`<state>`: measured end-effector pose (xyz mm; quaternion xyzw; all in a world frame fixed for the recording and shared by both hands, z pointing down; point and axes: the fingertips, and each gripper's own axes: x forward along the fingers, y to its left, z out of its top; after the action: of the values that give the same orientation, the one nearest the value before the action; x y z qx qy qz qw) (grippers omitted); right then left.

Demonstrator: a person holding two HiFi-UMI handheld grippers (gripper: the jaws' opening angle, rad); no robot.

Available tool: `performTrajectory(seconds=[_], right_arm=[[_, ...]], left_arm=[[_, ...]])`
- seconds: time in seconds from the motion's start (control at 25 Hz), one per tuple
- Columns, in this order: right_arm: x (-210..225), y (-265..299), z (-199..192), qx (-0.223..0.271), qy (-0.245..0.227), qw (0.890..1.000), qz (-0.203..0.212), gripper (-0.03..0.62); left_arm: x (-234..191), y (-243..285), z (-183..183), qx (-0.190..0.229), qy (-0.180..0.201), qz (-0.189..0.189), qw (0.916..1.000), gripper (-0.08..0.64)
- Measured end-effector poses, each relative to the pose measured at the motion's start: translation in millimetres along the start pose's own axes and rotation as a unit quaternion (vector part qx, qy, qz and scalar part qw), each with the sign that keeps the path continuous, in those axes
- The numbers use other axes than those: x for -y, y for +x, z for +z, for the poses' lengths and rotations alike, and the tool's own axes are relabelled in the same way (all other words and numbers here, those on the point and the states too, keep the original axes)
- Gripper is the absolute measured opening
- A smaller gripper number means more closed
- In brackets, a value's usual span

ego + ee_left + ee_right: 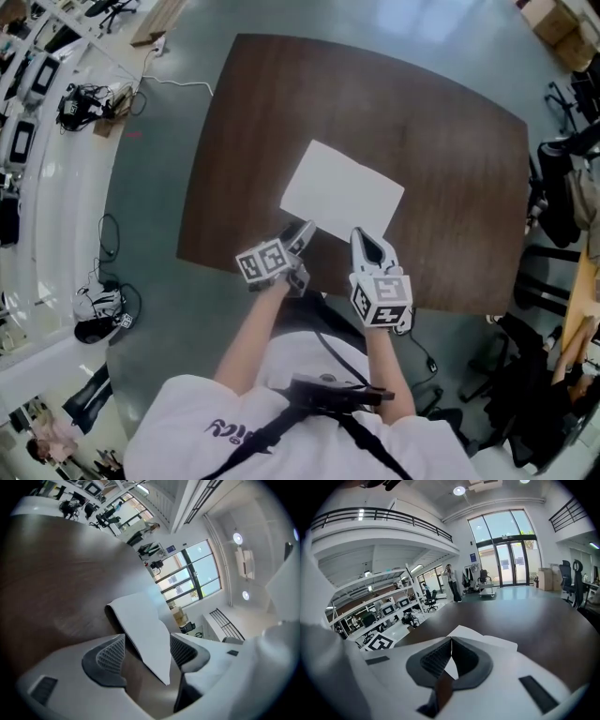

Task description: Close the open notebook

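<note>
Notebook (342, 192) lies flat and shut on the dark brown table (450, 141), in the near-middle part of the top and turned askew to the table's edges. It looks like a plain white rectangle. No print, label or writing is visible on the cover. In the left gripper view the notebook (140, 625) shows a smooth white face with a thin dark band along one side, and one corner points toward the camera.

Left gripper (302, 232) is at the notebook's near edge. Its jaws are spread wide (146, 637), with the notebook corner between them and neither ribbed pad pressing on it.

Right gripper (361, 236) is further right on the same near edge. Its jaws (451, 640) are pressed together at the tips. The white notebook (497, 644) shows just beyond and below them. Can't tell if a sheet edge is nipped between them.

Writing: only black-and-white square markers on the left marker cube (267, 261) and the right marker cube (382, 298). There is dark print on the person's white shirt (234, 431), not readable.

Edges and room: the table's near edge runs just behind the grippers. There is broad bare tabletop beyond the notebook and to both sides. The grey floor (150, 197) surrounds the table, with cables (108, 234) on the left and dark chairs (562, 187) crowding the right side.
</note>
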<state>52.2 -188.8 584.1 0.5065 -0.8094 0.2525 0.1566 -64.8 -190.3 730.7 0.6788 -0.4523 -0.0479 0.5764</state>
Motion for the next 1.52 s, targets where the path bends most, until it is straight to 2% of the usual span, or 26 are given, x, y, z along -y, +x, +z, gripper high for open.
performTrajectory(seconds=[0.24, 0.44, 0.68, 0.8, 0.96, 1.16, 1.36, 1.52], right_arm=[[11.8, 0.4, -6.5, -0.004, 0.003, 1.000, -0.012, 0.003], [16.4, -4.3, -7.2, -0.002, 0.003, 1.000, -0.022, 0.003], [28.0, -11.6, -8.8, 0.004, 0.007, 0.999, -0.036, 0.003], [32.6, -15.7, -11.2, 0.005, 0.010, 0.999, -0.040, 0.003], [38.7, -21.4, -13.7, 0.007, 0.013, 0.999, -0.045, 0.003], [46.3, -27.1, -18.5, 0.007, 0.019, 0.998, -0.053, 0.003], [54.4, -32.9, -19.8, 0.010, 0.024, 0.998, -0.062, 0.003], [58.5, -39.0, -20.1, 0.015, 0.027, 0.997, -0.070, 0.003]], left_arm=[[-14.2, 15.2, 5.1, 0.020, -0.075, -0.012, 0.9969, 0.256], [-17.9, 17.8, 11.0, 0.039, -0.122, -0.030, 0.9913, 0.256], [-21.4, 21.3, 21.9, 0.070, -0.189, -0.053, 0.9780, 0.255], [-23.4, 22.7, 22.6, 0.075, -0.204, -0.055, 0.9746, 0.247], [-28.0, 26.9, 20.3, 0.072, -0.201, -0.043, 0.9759, 0.157], [-31.0, 31.0, 17.9, 0.063, -0.177, -0.030, 0.9818, 0.034], [-20.3, 33.5, 17.0, 0.051, -0.144, -0.030, 0.9879, 0.015], [-4.3, 28.8, 16.1, 0.043, -0.073, -0.026, 0.9961, 0.014]])
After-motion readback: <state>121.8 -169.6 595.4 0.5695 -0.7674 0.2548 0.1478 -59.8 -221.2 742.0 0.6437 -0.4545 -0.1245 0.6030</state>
